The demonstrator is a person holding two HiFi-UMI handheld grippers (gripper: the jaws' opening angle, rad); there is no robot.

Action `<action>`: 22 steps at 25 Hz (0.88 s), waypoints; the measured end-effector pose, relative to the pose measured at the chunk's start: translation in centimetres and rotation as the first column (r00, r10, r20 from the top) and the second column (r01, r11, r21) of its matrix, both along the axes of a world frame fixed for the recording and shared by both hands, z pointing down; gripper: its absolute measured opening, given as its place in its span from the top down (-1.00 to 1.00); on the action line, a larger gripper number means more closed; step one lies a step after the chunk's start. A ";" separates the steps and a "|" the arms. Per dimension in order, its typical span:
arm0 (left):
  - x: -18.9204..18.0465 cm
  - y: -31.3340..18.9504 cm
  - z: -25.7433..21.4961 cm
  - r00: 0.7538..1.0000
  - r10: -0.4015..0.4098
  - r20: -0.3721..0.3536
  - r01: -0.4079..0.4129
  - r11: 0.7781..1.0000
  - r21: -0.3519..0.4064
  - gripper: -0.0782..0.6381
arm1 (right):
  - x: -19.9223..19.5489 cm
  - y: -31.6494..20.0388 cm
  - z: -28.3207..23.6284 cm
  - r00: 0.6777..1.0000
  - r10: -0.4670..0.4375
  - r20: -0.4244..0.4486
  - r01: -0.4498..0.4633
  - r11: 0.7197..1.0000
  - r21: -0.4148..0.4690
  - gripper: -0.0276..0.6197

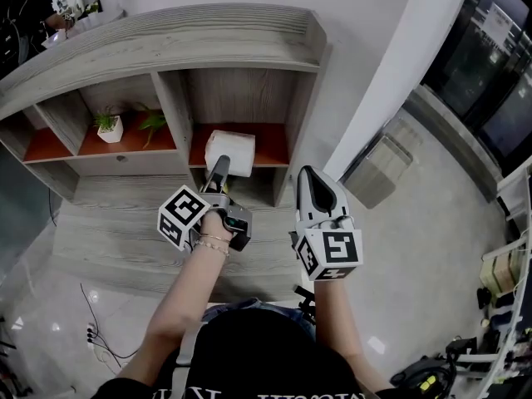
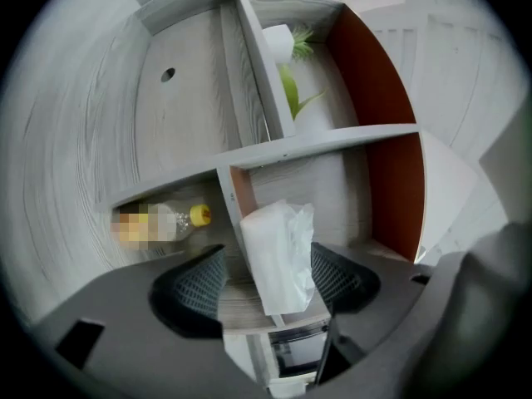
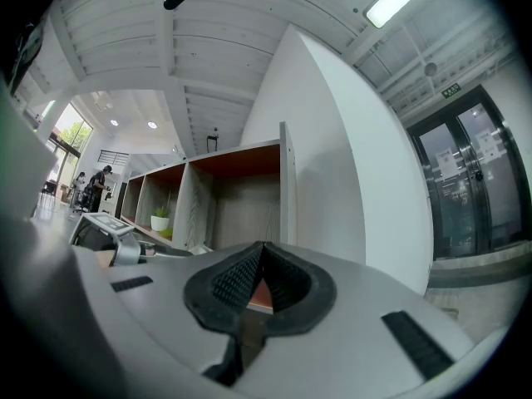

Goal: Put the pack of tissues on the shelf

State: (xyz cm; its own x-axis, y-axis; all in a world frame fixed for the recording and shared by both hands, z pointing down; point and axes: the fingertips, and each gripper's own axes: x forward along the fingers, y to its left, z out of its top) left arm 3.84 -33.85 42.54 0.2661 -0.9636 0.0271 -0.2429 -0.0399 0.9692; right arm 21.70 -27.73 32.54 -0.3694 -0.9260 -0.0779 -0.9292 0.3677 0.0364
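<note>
1. One pack of tissues [image 1: 230,152] stands in the far right compartment of the shelf [image 1: 174,36].
2. Two grippers: left gripper [image 1: 219,166], jaws apart on either side of the pack, not clamping it; right gripper [image 1: 307,174], jaws together, empty.
3. One potted plant [image 1: 109,126], left compartment.
4. One yellow-capped bottle [image 2: 170,221], adjoining compartment.

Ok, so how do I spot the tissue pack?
Find the grey wooden shelf unit by the white wall. Look in its right-hand cubby: the tissue pack is the white plastic-wrapped block there, alone, while the next cubby holds a potted plant.
</note>
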 end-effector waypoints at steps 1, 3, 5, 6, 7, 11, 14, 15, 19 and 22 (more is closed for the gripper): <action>-0.1 0.3 0.0 0.998 -0.004 0.060 0.003 1.000 0.008 -0.08 | -0.1 0.0 0.1 1.000 0.001 0.001 -0.001 1.000 -0.002 0.87; -0.1 1.0 0.1 0.977 -0.005 0.215 -0.001 1.000 0.028 -0.08 | -0.2 0.0 0.2 1.000 0.002 0.003 -0.002 1.000 -0.004 0.87; 0.2 1.5 0.1 0.923 0.001 0.384 -0.022 0.998 0.051 -0.08 | -0.3 -0.1 0.2 1.000 0.002 0.006 -0.002 1.000 -0.006 0.87; 0.3 1.7 0.0 0.887 -0.001 0.461 -0.032 0.998 0.062 -0.08 | -0.4 -0.1 0.3 1.000 0.002 0.006 -0.002 1.000 -0.008 0.87; 0.4 1.8 -0.1 0.850 -0.005 0.528 -0.039 0.997 0.071 -0.08 | -0.5 0.0 0.3 1.000 0.002 0.006 -0.002 1.000 -0.009 0.87; 0.6 1.9 -0.6 0.725 -0.024 0.688 -0.064 0.993 0.103 -0.08 | -0.6 0.0 0.6 1.000 0.007 0.007 -0.007 1.000 -0.015 0.87; 0.8 2.1 -1.3 0.661 -0.056 0.748 -0.081 0.986 0.146 -0.08 | -0.6 -0.1 0.6 1.000 0.013 0.009 -0.013 1.000 -0.014 0.87; 1.0 2.1 -1.7 0.640 -0.069 0.765 -0.091 0.982 0.165 -0.08 | -0.6 -0.1 0.6 1.000 0.015 0.009 -0.015 1.000 -0.014 0.87; 2.3 2.5 -2.4 0.541 -0.096 0.836 -0.150 0.967 0.208 -0.08 | -0.3 -0.2 0.7 1.000 0.025 0.014 -0.025 1.000 -0.018 0.87; 2.7 2.2 -2.0 0.494 -0.083 0.866 -0.168 0.968 0.188 -0.08 | -0.3 -0.2 0.9 0.999 0.029 0.014 -0.029 0.999 -0.024 0.87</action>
State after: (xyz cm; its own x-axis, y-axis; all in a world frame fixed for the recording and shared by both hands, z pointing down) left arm 6.49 -31.63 40.55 0.2705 -0.9608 0.0613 -0.9401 -0.2499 0.2318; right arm 21.37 -27.92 33.40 -0.3412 -0.9380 -0.0612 -0.9400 0.3409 0.0145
